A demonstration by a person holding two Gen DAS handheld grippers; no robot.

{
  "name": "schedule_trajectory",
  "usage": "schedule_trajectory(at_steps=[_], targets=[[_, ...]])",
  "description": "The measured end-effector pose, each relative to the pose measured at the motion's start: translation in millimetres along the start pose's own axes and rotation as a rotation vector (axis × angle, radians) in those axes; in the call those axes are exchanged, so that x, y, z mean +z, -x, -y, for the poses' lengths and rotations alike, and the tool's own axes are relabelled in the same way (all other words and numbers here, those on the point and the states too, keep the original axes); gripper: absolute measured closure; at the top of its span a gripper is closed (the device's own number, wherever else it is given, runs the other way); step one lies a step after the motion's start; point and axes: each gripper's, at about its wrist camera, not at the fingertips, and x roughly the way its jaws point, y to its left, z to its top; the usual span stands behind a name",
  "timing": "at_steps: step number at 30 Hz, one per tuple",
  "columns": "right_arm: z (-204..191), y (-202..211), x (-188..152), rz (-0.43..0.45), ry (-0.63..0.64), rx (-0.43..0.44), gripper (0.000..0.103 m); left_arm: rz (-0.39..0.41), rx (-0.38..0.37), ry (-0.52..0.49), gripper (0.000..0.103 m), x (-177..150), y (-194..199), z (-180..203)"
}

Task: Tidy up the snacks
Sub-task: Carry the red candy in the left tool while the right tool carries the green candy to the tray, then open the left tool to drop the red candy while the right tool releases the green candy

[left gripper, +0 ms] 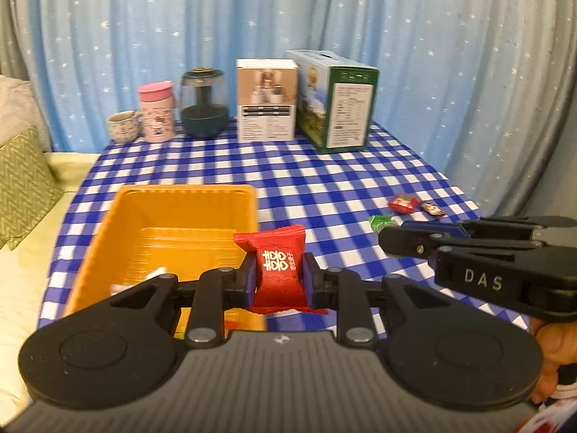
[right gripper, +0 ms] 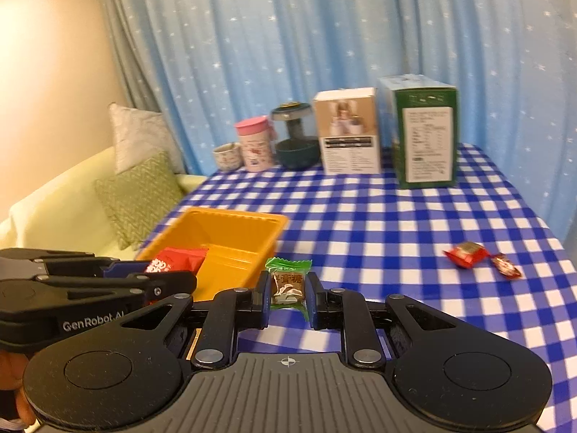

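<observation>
The left gripper [left gripper: 279, 278] is nearest, and its jaws are squeezed on a red candy [left gripper: 279, 270]. The candy stands up tall between the pads, its long side going up and down, its crimped ends at top and bottom. It hangs just over the near right corner of the orange tray [left gripper: 180, 213]. The tray sits a little to the left and ahead of it. So the left hand is the closer one to the tray, and I think its candy only needs a short move left and forward before it can drop in.

The right gripper [right gripper: 288, 290] is just beside it, on the right. It is clamped on a green candy [right gripper: 288, 283], which also stands up tall. The tray's near right corner is to its left, a bit farther off.

One small wrapped thing [left gripper: 155, 274] already lies low in the tray.

Farther right on the table [right gripper: 396, 223] lie two more red candies [right gripper: 465, 254], close together, well apart from the tray.

Along the far edge stand a cup [left gripper: 122, 126], a pink tin [left gripper: 157, 112], a dark jar [left gripper: 205, 103] and two boxes [left gripper: 267, 99].
</observation>
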Motion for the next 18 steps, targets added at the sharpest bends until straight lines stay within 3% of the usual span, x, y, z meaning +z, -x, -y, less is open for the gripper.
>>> schedule_trajectory(at_steps=[11, 18], targets=[[-62, -37, 11, -0.039, 0.072, 0.081, 0.083, -0.003, 0.08, 0.025, 0.08, -9, 14, -73], [-73, -67, 14, -0.079, 0.045, 0.114, 0.083, -0.027, 0.106, 0.015, 0.08, -7, 6, -111]])
